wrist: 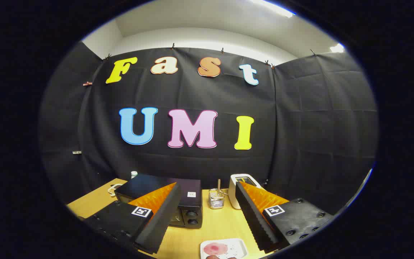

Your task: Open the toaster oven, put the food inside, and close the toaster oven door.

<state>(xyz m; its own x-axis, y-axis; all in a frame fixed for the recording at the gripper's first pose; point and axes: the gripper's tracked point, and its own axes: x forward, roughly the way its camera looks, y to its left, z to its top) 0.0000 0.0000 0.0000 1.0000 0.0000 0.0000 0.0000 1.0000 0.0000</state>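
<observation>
The black oven (164, 201) sits on the wooden bench (214, 226) with its door closed, partly hidden behind one of my fingers (156, 216). The food (215, 249) lies on a white tray (241, 246) on the bench, low between my fingers. My claw (207, 190) is spread wide and grasps nothing. Beyond it, to the oven's right, stand a clear cup (216, 199) with a stick in it and a white toaster (237, 190).

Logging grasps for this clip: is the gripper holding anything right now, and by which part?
Nothing is held. The gripper has its jaws wide open above the table, with the toaster oven and the tray of food untouched.
</observation>
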